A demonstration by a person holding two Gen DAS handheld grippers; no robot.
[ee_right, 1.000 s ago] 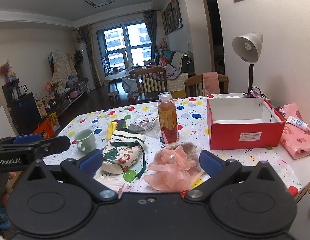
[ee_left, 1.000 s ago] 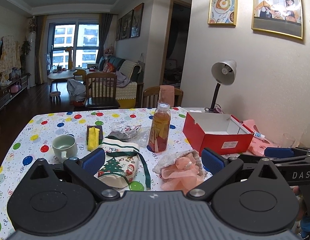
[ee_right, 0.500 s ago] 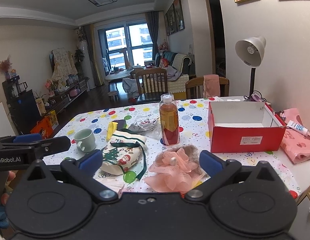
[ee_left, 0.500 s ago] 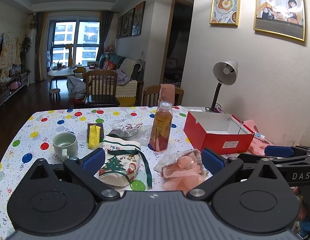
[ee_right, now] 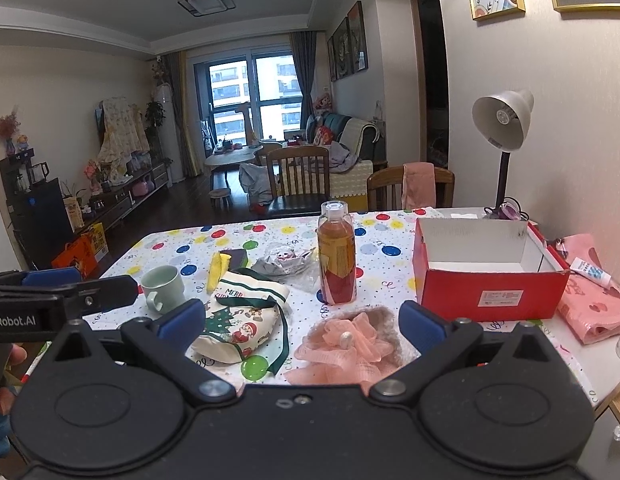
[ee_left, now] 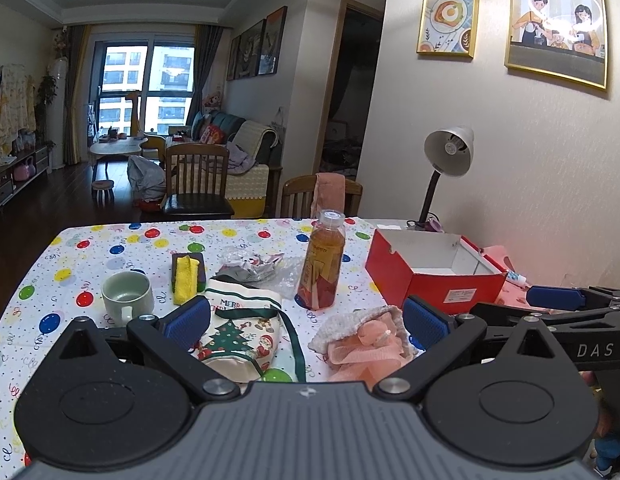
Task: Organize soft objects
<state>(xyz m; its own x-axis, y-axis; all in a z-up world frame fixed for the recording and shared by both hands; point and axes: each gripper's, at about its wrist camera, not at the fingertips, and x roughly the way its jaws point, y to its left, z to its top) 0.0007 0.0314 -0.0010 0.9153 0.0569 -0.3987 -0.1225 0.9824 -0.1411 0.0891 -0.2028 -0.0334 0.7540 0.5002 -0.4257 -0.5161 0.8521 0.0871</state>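
Note:
A Christmas-print fabric pouch (ee_left: 240, 330) (ee_right: 240, 320) with a green ribbon lies near the table's front. To its right rests a pink frilly soft piece on a white knit cloth (ee_left: 362, 342) (ee_right: 346, 346). Behind them is an open red box (ee_left: 434, 276) (ee_right: 486, 276), white inside with nothing in it. A yellow cloth on a dark sponge (ee_left: 186, 274) (ee_right: 220, 266) lies further back. My left gripper (ee_left: 306, 320) is open above the near edge, holding nothing. My right gripper (ee_right: 302, 322) is open too, hovering before the pouch and the pink piece.
A bottle of amber drink (ee_left: 322, 266) (ee_right: 337, 256) stands mid-table. A pale green mug (ee_left: 126, 294) (ee_right: 163, 286) is at the left, crumpled plastic wrap (ee_left: 250, 264) behind the pouch. A desk lamp (ee_right: 504, 136), pink bag (ee_right: 594, 304) and tube (ee_right: 590, 270) are at the right by the wall.
Both views have risen and pulled back slightly, so the table's objects sit a little lower and farther. Nothing on the table has moved and both grippers stay open.

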